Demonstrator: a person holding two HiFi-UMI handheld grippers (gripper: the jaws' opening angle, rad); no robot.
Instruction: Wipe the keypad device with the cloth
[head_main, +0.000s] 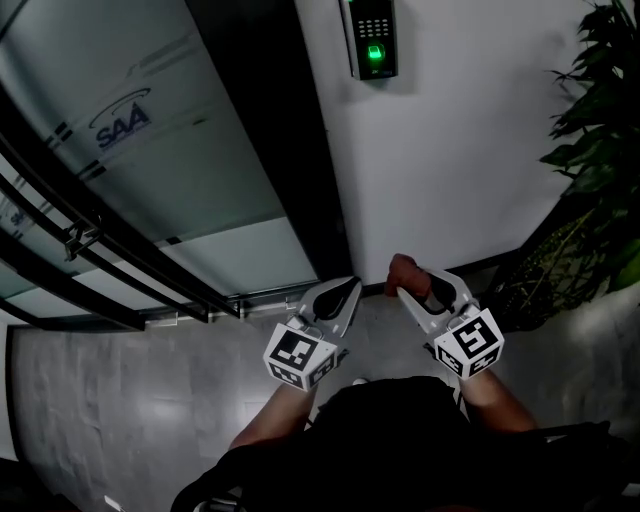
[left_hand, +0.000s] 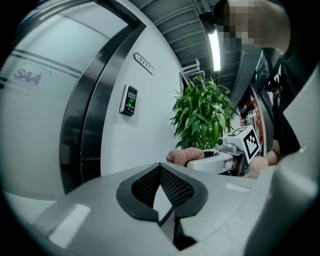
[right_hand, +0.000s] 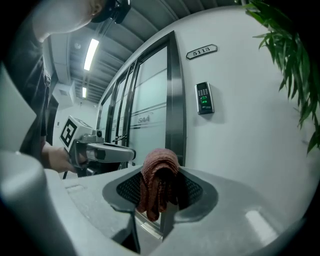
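The keypad device (head_main: 372, 40) hangs on the white wall far above both grippers, its fingerprint sensor lit green; it also shows as the keypad (left_hand: 129, 100) and the keypad (right_hand: 204, 97). My right gripper (head_main: 412, 292) is shut on a reddish-brown cloth (head_main: 403, 272), which drapes folded over the jaw tips as the cloth (right_hand: 158, 180). My left gripper (head_main: 340, 296) is held level beside it, shut, with nothing between its jaws (left_hand: 160, 169). Both grippers are low, at waist height, well short of the wall.
A glass door with an SAA logo (head_main: 125, 120) and a dark metal frame (head_main: 300, 150) stands left of the keypad. A potted plant (head_main: 600, 120) fills the right side. A room number plate (right_hand: 201, 51) sits above the keypad. Grey floor lies below.
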